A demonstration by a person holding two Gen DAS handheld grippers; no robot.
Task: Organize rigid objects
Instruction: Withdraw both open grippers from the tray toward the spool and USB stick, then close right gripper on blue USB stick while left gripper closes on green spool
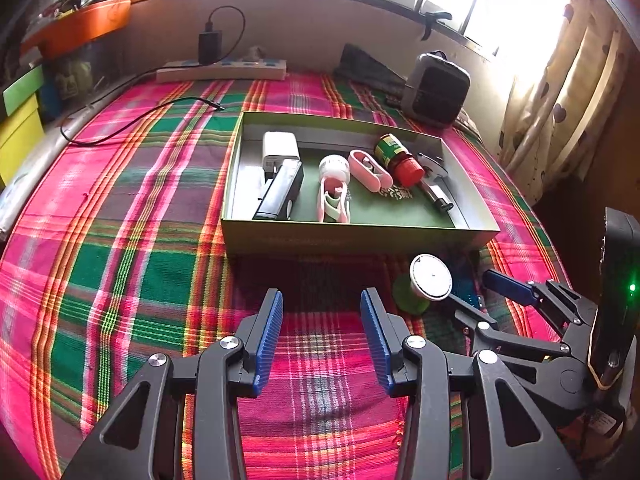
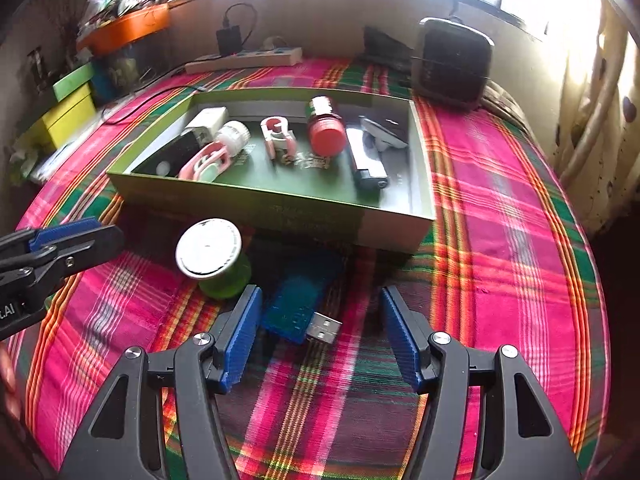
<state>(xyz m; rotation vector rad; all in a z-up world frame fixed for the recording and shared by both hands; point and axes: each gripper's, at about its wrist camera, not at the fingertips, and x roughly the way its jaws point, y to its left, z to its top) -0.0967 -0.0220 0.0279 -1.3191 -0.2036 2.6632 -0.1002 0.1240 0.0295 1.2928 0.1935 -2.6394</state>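
Right wrist view shows the right gripper [image 2: 320,328], jaws spread wide, straddling the blue USB stick [image 2: 298,306] lying just before the green box [image 2: 280,204], so closing and lifting it in seems next, while the left gripper [image 1: 322,342] waits empty and agape.

Plaid cloth [image 1: 120,264]; behind it — power strip [image 1: 222,69], charger [image 1: 210,46], speaker [image 1: 436,90]; curtain [image 1: 560,112] rightward.
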